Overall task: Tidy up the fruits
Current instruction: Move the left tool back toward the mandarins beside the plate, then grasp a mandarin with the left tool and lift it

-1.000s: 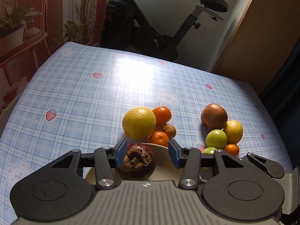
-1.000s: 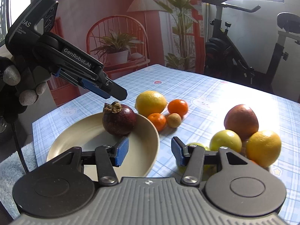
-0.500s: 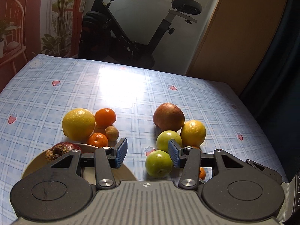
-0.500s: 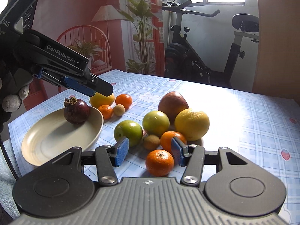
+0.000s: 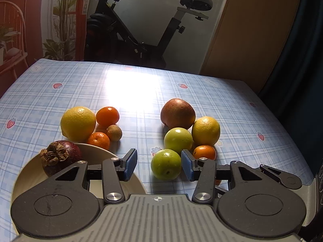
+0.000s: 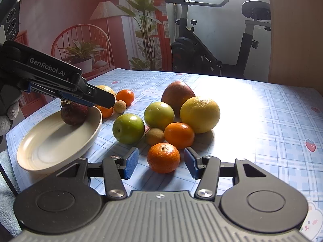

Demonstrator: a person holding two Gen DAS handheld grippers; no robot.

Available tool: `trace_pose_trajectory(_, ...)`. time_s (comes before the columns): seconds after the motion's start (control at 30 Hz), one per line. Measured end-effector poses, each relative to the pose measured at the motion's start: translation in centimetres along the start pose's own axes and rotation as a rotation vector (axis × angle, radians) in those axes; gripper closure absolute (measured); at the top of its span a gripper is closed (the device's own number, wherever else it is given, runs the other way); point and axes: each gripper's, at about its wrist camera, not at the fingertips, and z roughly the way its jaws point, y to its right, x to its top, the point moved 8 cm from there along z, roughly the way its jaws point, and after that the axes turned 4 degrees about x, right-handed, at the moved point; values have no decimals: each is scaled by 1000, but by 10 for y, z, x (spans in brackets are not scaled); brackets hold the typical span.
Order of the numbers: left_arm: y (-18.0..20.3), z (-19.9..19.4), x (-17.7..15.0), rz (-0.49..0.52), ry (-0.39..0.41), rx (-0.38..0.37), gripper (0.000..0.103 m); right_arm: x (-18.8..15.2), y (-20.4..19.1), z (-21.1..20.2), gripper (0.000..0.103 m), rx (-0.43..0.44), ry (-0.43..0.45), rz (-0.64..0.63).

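A cream plate [image 5: 94,153] [image 6: 52,141] holds a dark purple mangosteen [image 5: 60,157] [image 6: 74,114]. My left gripper [image 5: 159,166] is open, with a green apple [image 5: 166,167] [image 6: 128,128] just ahead between its pads; the gripper shows from the side in the right wrist view [image 6: 94,98]. My right gripper [image 6: 161,162] is open around a small orange [image 6: 163,157] without touching it. Other fruit lies close by: a second green apple [image 5: 178,141], a yellow citrus [image 5: 206,130], a red mango [image 5: 177,113], a big lemon [image 5: 78,123] and small oranges.
The table has a blue checked cloth [image 5: 131,92]. Its right edge [image 5: 290,133] is near the fruit pile. An exercise bike [image 5: 141,30] stands behind the table. A red chair with a potted plant [image 6: 80,54] stands to the left.
My left gripper has left the mangosteen on the plate and swung right to the green apple. My right gripper has moved right and closed in on the small orange.
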Motion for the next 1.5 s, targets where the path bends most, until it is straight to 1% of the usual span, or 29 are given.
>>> trace_pose_trajectory(0.13, -4, -4, -4, -14, 10, 13, 52, -1, 3, 2, 59, 14, -9, 13)
trace_pose_trajectory(0.17, -5, -4, -5, -17, 12, 18, 52, -1, 4, 3, 59, 13, -11, 15)
trace_pose_trajectory(0.37, -13, -7, -7, -34, 29, 51, 52, -3, 6, 5, 60, 19, -26, 25)
trace_pose_trajectory(0.4, -14, -7, -8, -38, 28, 54, 52, -3, 7, 5, 62, 20, -29, 25)
trace_pose_trajectory(0.53, -17, -4, -12, -51, 14, 64, 52, -3, 4, 5, 62, 17, -27, 6)
trace_pose_trajectory(0.67, -21, -5, -12, -61, 16, 73, 52, -3, 2, 5, 63, 12, -19, -10)
trace_pose_trajectory(0.83, -28, -3, -8, -61, 13, 102, 53, -2, 5, 3, 63, 13, -11, 10)
trace_pose_trajectory(0.87, -30, -2, -6, -60, 4, 107, 53, -2, 6, 3, 63, 14, -9, 17)
trace_pose_trajectory(0.93, -37, 2, 0, -62, -35, 109, 59, -2, 8, 2, 63, 15, -9, 28)
trace_pose_trajectory(1.03, -50, 10, 15, -103, -90, 102, 60, -2, 9, 2, 63, 17, -6, 40)
trace_pose_trajectory(1.13, -62, 16, 34, -128, -113, 114, 61, -1, 11, 1, 63, 21, -4, 50)
trace_pose_trajectory(1.2, -66, 25, 44, -145, -148, 105, 61, -1, 12, 1, 63, 23, -1, 57)
trace_pose_trajectory(1.27, -69, 38, 46, -169, -214, 91, 61, -1, 12, 0, 63, 26, 0, 63)
trace_pose_trajectory(1.33, -71, 47, 46, -180, -250, 98, 61, -1, 14, -1, 63, 28, 3, 65)
trace_pose_trajectory(1.4, -73, 52, 46, -178, -263, 124, 61, -1, 13, -1, 63, 30, 4, 66)
trace_pose_trajectory(1.5, -73, 59, 46, -147, -276, 154, 61, -1, 13, -1, 63, 34, 4, 67)
